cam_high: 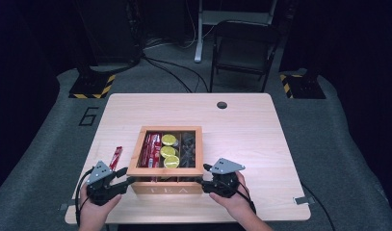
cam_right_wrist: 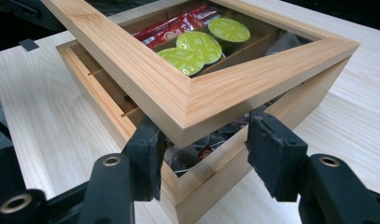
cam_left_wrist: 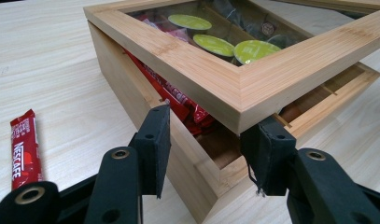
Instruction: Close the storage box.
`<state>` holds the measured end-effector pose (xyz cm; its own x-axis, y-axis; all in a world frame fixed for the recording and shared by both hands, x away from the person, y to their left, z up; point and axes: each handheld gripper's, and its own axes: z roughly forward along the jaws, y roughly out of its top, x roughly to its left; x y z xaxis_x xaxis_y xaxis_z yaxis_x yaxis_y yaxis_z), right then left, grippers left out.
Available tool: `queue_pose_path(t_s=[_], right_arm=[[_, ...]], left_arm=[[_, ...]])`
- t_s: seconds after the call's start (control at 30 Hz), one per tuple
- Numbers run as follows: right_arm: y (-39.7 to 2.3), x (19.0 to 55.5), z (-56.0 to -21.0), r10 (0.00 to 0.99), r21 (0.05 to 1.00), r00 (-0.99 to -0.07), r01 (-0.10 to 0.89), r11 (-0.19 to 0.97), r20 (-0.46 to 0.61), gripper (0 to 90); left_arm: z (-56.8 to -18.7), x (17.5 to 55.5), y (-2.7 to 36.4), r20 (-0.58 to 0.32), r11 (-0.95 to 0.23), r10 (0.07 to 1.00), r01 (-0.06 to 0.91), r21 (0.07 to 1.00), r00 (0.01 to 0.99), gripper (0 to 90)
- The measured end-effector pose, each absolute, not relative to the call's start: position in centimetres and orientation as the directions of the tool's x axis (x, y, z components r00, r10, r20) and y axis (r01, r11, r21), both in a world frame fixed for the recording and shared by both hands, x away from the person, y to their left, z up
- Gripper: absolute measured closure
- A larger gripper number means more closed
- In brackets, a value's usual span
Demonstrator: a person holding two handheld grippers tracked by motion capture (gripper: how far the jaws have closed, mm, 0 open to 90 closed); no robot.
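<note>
A wooden tea box point(cam_high: 167, 189) with a glass-paned lid point(cam_high: 164, 171) stands mid-table, its lid lifted a little at the front. The box holds red sachets point(cam_high: 151, 150), three green capsules point(cam_high: 168, 150) and dark tea bags point(cam_high: 188, 149). My left gripper point(cam_high: 128, 180) straddles the front left corner, and the lid corner point(cam_left_wrist: 243, 100) sits just over its pads point(cam_left_wrist: 267, 151). My right gripper point(cam_high: 202, 181) straddles the front right corner the same way, with the lid corner point(cam_right_wrist: 187, 116) above its pads point(cam_right_wrist: 145, 156). Gaps show between the pads and the wood on both grippers.
One red Nescafe sachet point(cam_high: 116, 158) lies on the table point(cam_high: 241, 125) left of the box, close to my left gripper. A cable hole point(cam_high: 222, 105) sits near the far edge. Beyond the table stand a folding chair point(cam_high: 244, 50) and striped floor stands point(cam_high: 92, 86).
</note>
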<state>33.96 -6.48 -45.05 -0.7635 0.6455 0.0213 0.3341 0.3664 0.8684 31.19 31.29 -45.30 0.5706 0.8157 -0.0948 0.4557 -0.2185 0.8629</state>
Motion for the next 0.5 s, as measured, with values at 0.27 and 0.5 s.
queue_pose_path(t_s=[0.27,0.5], right_arm=[[-6.28,33.93,-45.46,0.634,0.860,-0.773,0.334,0.385,0.016,47.2],[-6.06,33.78,-45.92,0.634,0.847,-0.773,0.351,0.399,0.022,47.1]], left_arm=[[-45.95,31.29,31.13,-0.098,-0.234,0.810,0.472,0.850,0.578,53.4],[-46.09,31.22,30.78,-0.070,-0.278,0.799,0.470,0.838,0.597,50.2]])
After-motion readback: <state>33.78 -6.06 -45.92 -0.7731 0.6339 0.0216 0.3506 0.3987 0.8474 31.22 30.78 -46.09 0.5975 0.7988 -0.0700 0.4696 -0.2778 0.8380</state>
